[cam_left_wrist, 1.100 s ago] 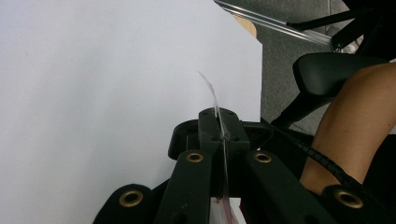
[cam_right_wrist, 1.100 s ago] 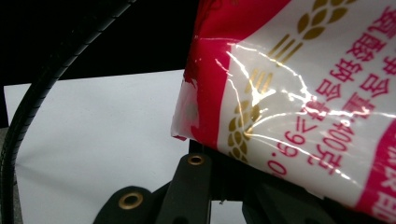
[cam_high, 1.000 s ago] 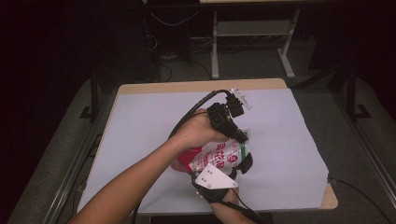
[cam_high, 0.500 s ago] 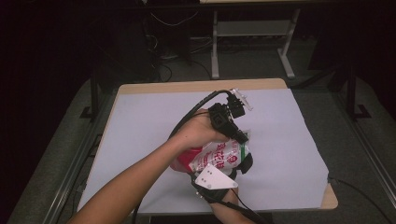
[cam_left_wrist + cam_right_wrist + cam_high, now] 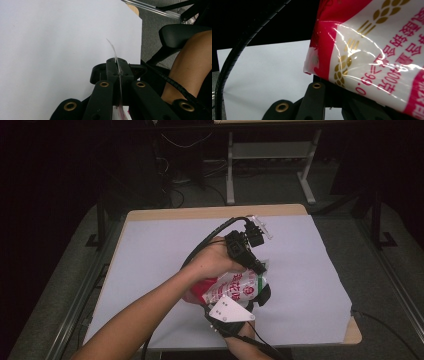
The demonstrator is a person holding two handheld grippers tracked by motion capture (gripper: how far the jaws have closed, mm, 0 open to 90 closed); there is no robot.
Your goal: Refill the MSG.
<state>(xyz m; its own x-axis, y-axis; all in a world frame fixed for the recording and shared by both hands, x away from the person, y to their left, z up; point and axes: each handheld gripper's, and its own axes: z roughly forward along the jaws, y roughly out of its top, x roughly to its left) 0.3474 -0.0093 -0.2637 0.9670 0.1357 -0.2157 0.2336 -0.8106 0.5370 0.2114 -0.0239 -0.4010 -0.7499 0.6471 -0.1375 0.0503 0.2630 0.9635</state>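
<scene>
Jaws over white table sheet [image 5: 150, 250], dark room

A red-and-white printed plastic bag [image 5: 234, 287] is being held between the two black hand-held grippers, above the white sheet-covered table [image 5: 150, 255]. The left gripper [image 5: 260, 269] is being kept at the bag's far edge, its jaws pinched on a thin clear strip of the bag's seam. The right gripper [image 5: 252, 302] is being kept at the near edge, just below the bag. The table sheet is lying under and around both grippers.
</scene>
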